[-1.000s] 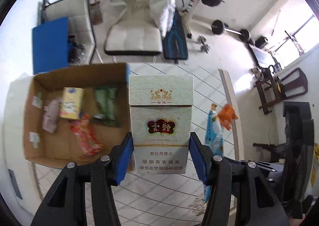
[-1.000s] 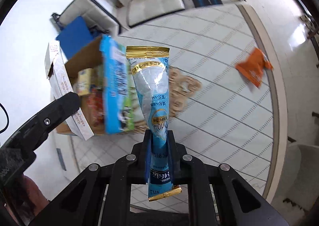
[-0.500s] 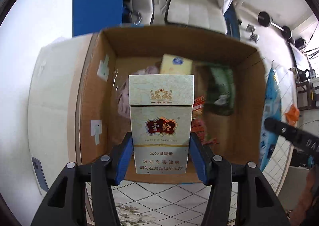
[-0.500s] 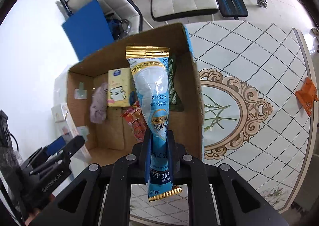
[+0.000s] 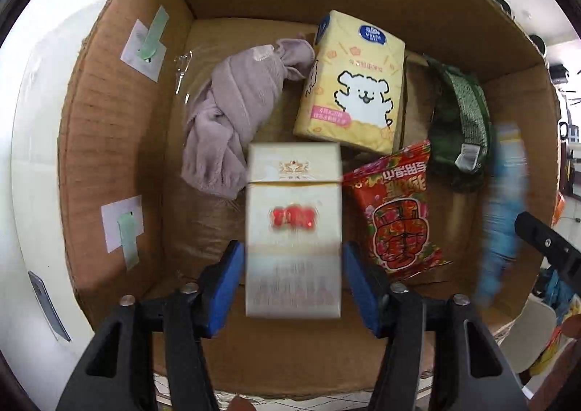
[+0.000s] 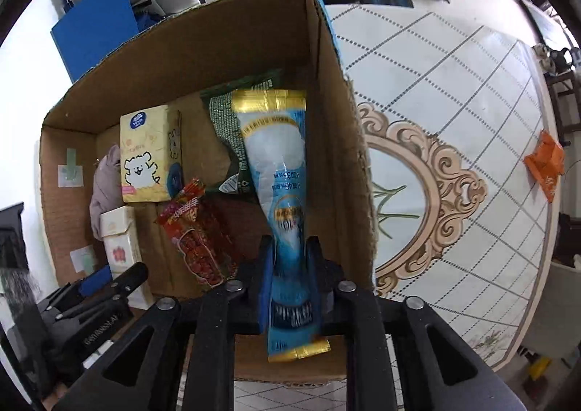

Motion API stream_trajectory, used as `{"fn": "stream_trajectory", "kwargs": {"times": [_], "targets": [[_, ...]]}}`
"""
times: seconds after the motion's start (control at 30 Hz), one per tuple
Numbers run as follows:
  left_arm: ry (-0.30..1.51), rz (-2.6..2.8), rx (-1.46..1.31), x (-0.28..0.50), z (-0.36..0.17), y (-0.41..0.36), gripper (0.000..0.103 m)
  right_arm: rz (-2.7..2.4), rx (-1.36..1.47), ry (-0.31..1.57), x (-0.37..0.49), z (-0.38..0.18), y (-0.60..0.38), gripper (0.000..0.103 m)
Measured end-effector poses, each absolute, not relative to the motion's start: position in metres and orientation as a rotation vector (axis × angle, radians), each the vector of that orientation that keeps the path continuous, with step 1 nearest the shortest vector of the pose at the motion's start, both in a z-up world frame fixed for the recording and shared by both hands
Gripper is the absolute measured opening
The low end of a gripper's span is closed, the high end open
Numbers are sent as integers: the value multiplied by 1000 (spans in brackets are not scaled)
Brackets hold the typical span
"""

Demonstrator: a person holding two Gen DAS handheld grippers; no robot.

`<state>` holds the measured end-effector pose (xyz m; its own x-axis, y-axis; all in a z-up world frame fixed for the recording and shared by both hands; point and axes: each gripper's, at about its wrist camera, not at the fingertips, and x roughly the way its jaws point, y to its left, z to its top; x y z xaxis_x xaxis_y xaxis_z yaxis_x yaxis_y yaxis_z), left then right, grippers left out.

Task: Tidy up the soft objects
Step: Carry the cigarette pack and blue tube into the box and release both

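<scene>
Both grippers hang over an open cardboard box (image 5: 109, 127). The left gripper (image 5: 290, 280) has its jaws apart around a blurred white cigarette pack (image 5: 293, 229), seemingly just let go. The right gripper (image 6: 288, 265) is clamped on a blue pouch (image 6: 276, 164) by the box's right wall. The pack could tip onto the red snack packet (image 5: 395, 215), and the pouch could snag on the wall.

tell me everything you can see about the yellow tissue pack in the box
The yellow tissue pack is a soft, glossy plastic-wrapped block, pale yellow, printed with a white cartoon dog, a pink label strip and a round blue logo near its top. It lies face up but tilted inside the cardboard box, toward the back. The grey cloth lies against its left side; the red snack packet lies just in front. Neither gripper touches it.
</scene>
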<state>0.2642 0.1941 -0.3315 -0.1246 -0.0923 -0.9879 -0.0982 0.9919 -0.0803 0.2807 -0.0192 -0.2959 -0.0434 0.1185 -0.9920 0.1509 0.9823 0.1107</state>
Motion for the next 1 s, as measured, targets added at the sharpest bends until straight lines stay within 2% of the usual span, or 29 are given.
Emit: {"fn": "stream_trajectory", "kwargs": {"times": [0.03, 0.1, 0.17, 0.23, 0.27, 0.37, 0.53, 1.0], "targets": [[1690, -1, -145, 264, -328, 194, 70, -21, 211, 1615, 280, -295, -20, 38], [1676, 7, -126, 265, -321, 192, 76, -14, 234, 1623, 279, -294, -22, 65], [1660, 0, -121, 265, -312, 191, 80, 7, 229, 1625, 278, -291, -21, 69], [1638, -3, -111, 264, -300, 190, 93, 11, 206, 1623, 275, -287, -19, 69], [1629, -1, -103, 263, -295, 189, 95, 21, 198, 1625, 274, -285, -18, 71], [1571, 15, -86, 258, -273, 189, 96, 48, 165, 1618, 266, -277, -12, 88], [1505, 19, -68, 249, -240, 190, 96, 71, 93, 1581, 252, -261, -3, 96], [1348, 30, -50, 200, -167, 169, 96, 144, 112, 1465, 200, -204, -13, 96]]}}
